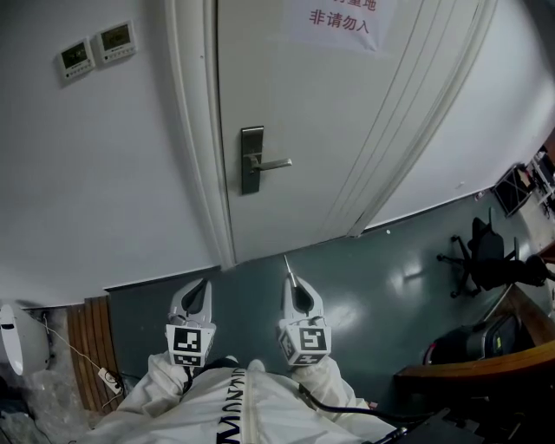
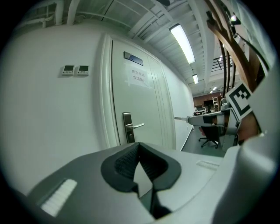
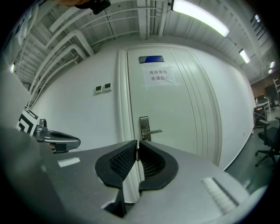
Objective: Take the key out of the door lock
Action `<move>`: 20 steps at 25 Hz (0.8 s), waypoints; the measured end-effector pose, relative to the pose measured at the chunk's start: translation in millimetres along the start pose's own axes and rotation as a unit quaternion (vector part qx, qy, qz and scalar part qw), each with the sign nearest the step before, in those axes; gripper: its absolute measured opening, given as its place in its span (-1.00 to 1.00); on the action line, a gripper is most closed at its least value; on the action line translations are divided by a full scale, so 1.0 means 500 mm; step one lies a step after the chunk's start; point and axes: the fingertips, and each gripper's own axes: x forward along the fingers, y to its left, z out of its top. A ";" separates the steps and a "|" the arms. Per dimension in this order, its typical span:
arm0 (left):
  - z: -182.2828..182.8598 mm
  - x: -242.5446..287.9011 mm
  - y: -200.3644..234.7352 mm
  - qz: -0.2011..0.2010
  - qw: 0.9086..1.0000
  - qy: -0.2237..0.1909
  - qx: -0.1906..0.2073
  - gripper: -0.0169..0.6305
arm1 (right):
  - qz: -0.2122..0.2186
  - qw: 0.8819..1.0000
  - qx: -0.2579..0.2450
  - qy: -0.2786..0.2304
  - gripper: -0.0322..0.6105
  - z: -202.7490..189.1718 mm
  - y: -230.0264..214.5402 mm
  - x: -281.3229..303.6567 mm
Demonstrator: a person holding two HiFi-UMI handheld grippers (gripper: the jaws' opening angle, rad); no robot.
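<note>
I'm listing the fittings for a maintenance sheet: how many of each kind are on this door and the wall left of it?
Wall control panels: 2
Lever handle with lock plate: 1
Paper notice: 1
Dark plate above the notice: 1
Total: 5

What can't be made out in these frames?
- Lock plate: the keyhole is too small in every view, so I cannot tell whether a key is in it.
- Thin metal piece in the right gripper: too small in the head view to show its shape; in the right gripper view the pads hide most of it.
- Door sign: cut off by the top edge of the head view.
</note>
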 end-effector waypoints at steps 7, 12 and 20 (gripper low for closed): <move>0.008 -0.009 0.026 0.000 1.000 -0.007 -0.003 -0.95 | 0.014 1.000 -0.009 0.010 -0.83 0.002 0.048 0.013; -0.010 -0.018 0.059 -0.001 1.000 0.000 -0.012 -0.95 | 0.014 1.000 -0.013 0.018 -0.83 -0.004 0.080 0.029; -0.003 -0.009 0.096 0.003 1.000 -0.008 -0.016 -0.95 | 0.008 1.000 -0.018 0.022 -0.83 -0.006 0.094 0.049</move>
